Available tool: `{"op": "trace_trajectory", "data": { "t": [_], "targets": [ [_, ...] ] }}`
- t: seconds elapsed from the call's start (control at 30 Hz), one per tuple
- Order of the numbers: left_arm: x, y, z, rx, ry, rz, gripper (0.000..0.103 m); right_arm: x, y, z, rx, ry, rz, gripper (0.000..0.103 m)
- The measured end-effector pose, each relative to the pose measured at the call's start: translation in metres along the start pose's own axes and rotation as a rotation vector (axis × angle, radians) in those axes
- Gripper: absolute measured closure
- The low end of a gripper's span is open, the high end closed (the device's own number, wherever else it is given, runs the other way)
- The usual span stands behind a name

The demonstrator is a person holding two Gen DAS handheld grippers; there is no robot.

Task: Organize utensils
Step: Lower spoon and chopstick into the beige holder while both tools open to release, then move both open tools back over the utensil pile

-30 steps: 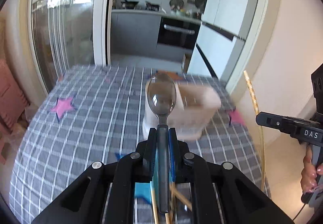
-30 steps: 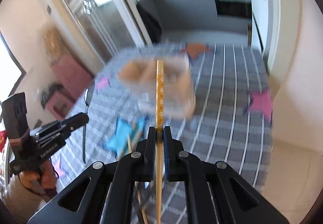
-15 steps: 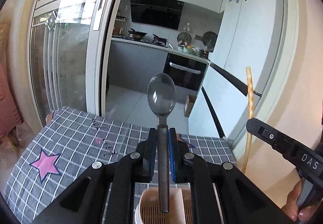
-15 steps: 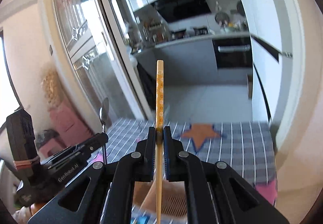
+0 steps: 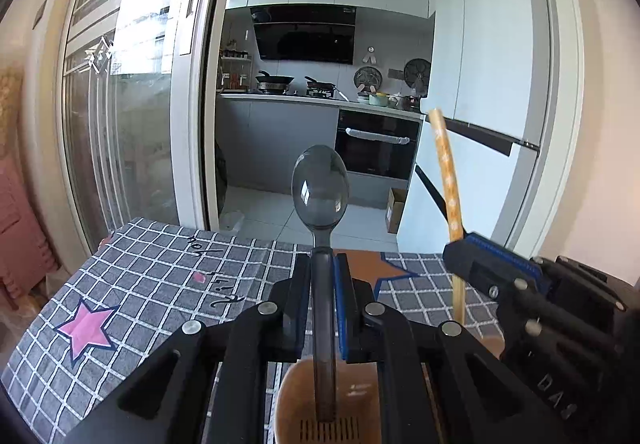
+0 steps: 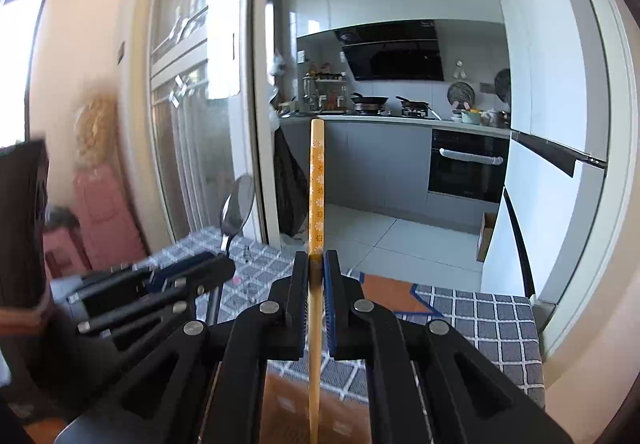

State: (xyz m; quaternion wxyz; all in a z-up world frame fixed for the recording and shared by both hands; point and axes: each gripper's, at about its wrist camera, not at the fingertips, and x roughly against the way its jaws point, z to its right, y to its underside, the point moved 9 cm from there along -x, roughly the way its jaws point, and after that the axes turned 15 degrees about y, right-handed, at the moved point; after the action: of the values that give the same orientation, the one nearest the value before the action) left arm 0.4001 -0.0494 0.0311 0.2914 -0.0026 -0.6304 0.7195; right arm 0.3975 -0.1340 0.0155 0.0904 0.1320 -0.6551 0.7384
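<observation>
Spoon [image 5: 320,196] & chopstick [image 6: 317,180] both upright, handle ends over holder [image 5: 360,384].

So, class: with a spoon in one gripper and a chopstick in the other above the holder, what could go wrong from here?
1. The spoon is pinched low on its handle, so it may tip on release and miss the utensil holder.
2. The right gripper and its chopstick sit close beside the left gripper; they could collide.

Grey spoon [image 5: 320,191], flowered orange chopstick [image 6: 317,184]
</observation>
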Motion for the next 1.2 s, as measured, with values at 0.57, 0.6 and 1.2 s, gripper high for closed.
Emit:
{"op": "trace_trajectory", "data": {
  "t": [0.57,0.6,1.2],
  "targets": [
    [0.019,0.036,0.002,-0.021,-0.049,-0.092,0.061,-0.01,0.046,-0.001,-0.013,-0.059,-0.181,0.095],
    [0.021,0.036,0.002,-0.022,-0.054,-0.095,0.061,-0.011,0.047,0.0,-0.017,-0.065,-0.2,0.095],
    [0.099,0.041,0.003,0.055,-0.048,-0.094,0.0,0.069,0.049,0.041,-0.187,-0.081,-0.335,0.027]
  ]
}}
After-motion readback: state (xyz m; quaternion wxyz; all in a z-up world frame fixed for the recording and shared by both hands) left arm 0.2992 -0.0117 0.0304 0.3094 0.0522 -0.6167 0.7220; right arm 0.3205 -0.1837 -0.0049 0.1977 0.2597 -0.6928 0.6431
